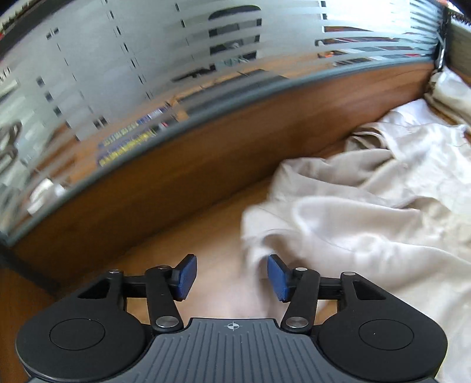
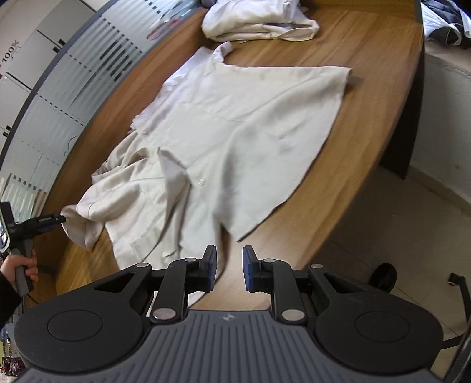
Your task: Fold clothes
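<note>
Left hand-held gripper [image 1: 232, 277] parted, empty, shirt [image 1: 368, 212] just right; right hand-held gripper [image 2: 229, 268] slightly parted at hem.

There is one cream shirt [image 2: 235, 123] spread open on the one wooden counter [image 2: 368, 59]. Behind it lies one pile of pale folded clothes [image 2: 259, 23]; how many pieces are in this pile I cannot tell. On the shirt two small buttons show. There are two grippers, the left gripper [image 1: 232, 278] and the right gripper [image 2: 229, 269], each with two blue fingers [image 1: 185, 277]. One hand [image 2: 20, 265] shows.
</note>
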A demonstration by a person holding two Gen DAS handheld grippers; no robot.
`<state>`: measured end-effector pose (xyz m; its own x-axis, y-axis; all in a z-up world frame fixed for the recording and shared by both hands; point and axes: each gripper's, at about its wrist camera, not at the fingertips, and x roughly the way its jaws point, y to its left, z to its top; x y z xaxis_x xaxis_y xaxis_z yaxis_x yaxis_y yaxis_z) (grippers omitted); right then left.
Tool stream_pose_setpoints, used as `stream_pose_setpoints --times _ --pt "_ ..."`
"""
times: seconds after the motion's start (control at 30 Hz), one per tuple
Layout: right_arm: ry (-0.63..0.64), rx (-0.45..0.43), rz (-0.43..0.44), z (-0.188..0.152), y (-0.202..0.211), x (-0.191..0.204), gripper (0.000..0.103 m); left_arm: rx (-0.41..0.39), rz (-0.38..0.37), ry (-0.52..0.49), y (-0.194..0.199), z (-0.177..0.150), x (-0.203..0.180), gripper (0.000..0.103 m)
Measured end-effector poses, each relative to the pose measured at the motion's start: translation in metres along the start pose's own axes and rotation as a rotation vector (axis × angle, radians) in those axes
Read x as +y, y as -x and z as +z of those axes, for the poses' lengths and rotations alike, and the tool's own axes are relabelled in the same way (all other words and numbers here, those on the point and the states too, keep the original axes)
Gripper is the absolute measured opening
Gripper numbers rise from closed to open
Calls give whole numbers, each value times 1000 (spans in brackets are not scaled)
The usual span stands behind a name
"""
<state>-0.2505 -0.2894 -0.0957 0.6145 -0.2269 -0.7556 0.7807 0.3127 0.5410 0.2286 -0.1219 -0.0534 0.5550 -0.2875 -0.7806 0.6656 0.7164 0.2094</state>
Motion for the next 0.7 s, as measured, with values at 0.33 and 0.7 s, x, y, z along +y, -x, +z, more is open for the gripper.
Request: stream_pose_setpoints --times 0.33,0.7 --pt "122 6 -90 68 1 -40 23 46 -119 40 39 -47 -38 78" --pt "297 89 -131 172 -54 -79 30 153 -186 204 90 -120 -85 80"
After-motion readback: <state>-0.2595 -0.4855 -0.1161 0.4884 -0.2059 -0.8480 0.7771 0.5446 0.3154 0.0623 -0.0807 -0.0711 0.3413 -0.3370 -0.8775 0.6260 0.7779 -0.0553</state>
